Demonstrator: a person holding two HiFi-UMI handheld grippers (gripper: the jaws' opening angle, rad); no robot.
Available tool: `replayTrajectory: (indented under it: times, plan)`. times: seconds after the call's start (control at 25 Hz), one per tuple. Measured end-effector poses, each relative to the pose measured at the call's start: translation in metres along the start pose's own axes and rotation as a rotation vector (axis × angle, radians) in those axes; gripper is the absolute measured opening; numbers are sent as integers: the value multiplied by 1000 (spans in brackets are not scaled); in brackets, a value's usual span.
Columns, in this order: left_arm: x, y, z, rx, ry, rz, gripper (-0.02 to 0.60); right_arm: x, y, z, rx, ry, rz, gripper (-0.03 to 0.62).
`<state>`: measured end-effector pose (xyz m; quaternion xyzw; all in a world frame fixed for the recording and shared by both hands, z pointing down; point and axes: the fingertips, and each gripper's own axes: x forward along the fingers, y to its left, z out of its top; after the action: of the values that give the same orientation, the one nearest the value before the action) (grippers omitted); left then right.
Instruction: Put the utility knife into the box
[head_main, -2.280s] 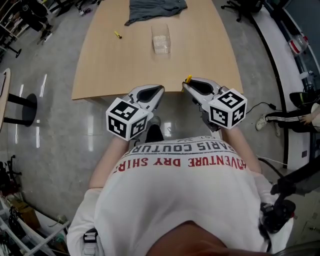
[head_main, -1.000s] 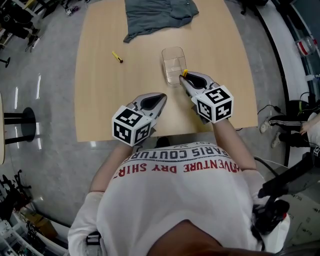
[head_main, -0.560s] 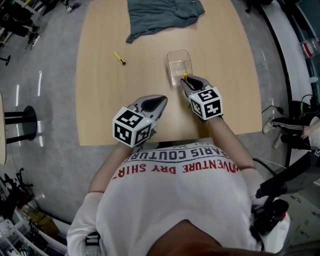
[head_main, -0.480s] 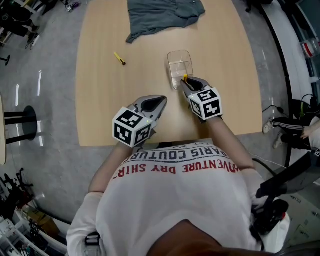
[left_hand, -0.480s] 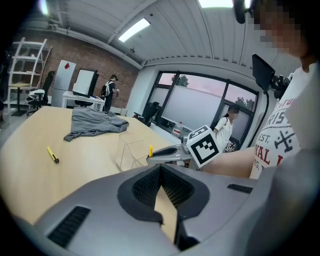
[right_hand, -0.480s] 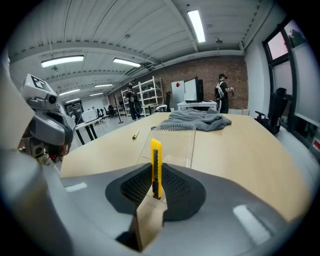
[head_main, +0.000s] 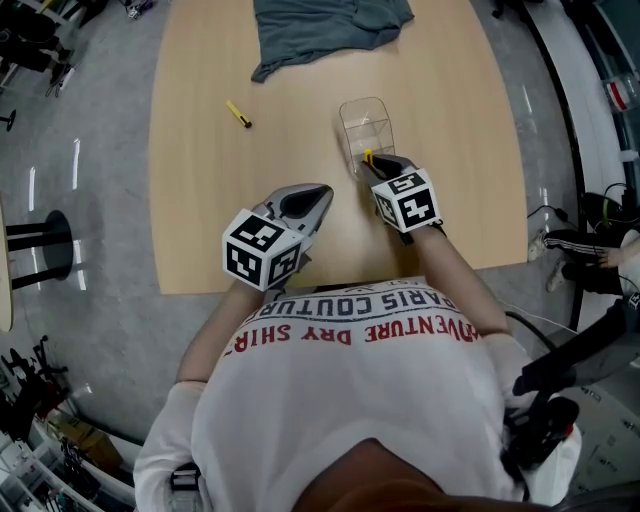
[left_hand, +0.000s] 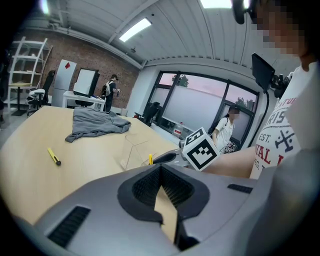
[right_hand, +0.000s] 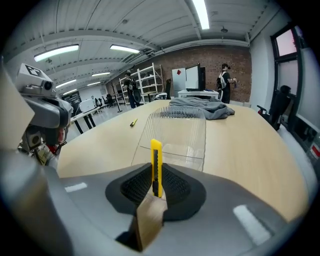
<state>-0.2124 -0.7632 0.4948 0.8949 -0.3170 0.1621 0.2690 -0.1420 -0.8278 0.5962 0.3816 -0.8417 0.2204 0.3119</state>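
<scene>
Presently, the right gripper (head_main: 372, 160) is closing on the box (head_main: 347, 118), having travelled from the near edge of the desk (head_main: 200, 210) to the box's near end over the last couple of seconds. Its jaws are clamping the utility knife (right_hand: 156, 165) by its lower part, with the yellow body standing up between the pads. The knife's tip is now sitting just at the box's near wall and, as far as the head view shows, is not yet inside. The left gripper (head_main: 312, 197) is holding position above the desk close to its near edge, jaws pressed together on nothing. A second yellow knife (head_main: 236, 114) is lying untouched toward the left edge, and a grey cloth (head_main: 330, 25) is lying at the far edge. Judgement: transport is nearly finished; lowering over the rim and release are remaining.
</scene>
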Motion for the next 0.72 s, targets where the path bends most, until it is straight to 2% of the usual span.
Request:
replayTrajectory:
  times: [0.48, 0.72]
  plan:
    - [-7, -15, 3, 21, -19, -7, 3, -11, 0, 0, -2, 10, -8, 57]
    - [-20, -48, 5, 47, -55, 11, 3, -60, 12, 12, -23, -94, -13, 57]
